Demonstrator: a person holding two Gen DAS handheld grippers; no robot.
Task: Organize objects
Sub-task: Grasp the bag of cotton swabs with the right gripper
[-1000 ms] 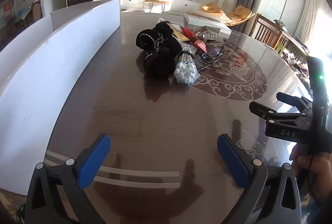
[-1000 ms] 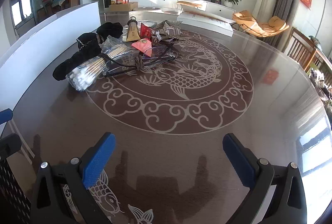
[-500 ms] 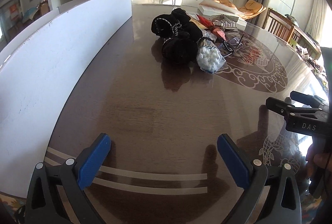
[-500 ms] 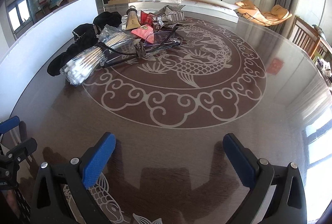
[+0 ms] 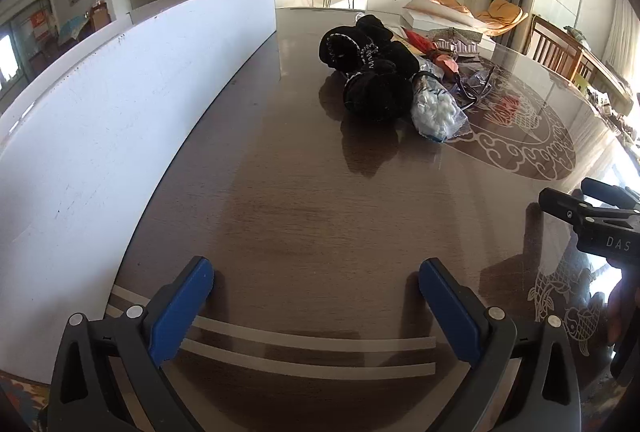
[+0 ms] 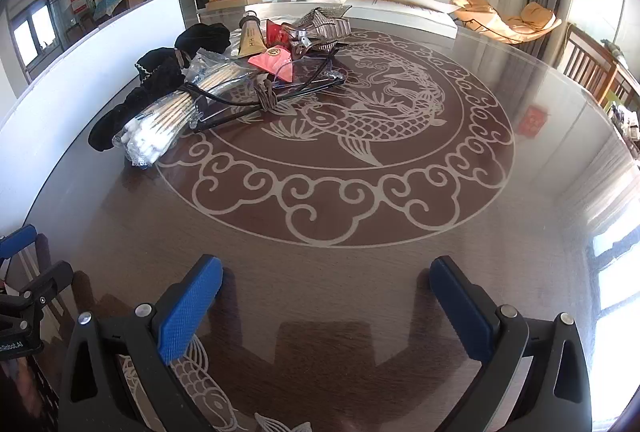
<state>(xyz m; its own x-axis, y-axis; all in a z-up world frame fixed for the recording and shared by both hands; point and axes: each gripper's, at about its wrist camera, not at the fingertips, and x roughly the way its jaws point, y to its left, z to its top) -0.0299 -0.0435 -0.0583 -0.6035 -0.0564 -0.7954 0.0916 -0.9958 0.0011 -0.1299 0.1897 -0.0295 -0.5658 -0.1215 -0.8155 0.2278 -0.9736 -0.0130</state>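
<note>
The sorting job looked to be at its very start: nothing was picked up, and all the objects lay in 1 untidy heap on the far left part of a round dark table [image 6: 360, 272] with a pale fish design. The heap held black knitted gloves [image 5: 370, 72], a clear bag of cotton swabs [image 6: 172, 116], a pair of glasses [image 6: 276, 88], a red packet [image 6: 276, 62] and a few smaller things too jumbled to name. A white board [image 5: 100, 112] stood along the table's left side. The left gripper [image 5: 316, 296] hovered low over bare wood at the near edge, its 2 blue fingers spread wide, holding and touching nothing. The right gripper [image 6: 326, 292] sat just to its right, likewise spread wide and empty. The next move probably called for reaching forward to the heap, well apart from both tools, and closing on a single item, likely the nearest, the swab bag or a glove.
</note>
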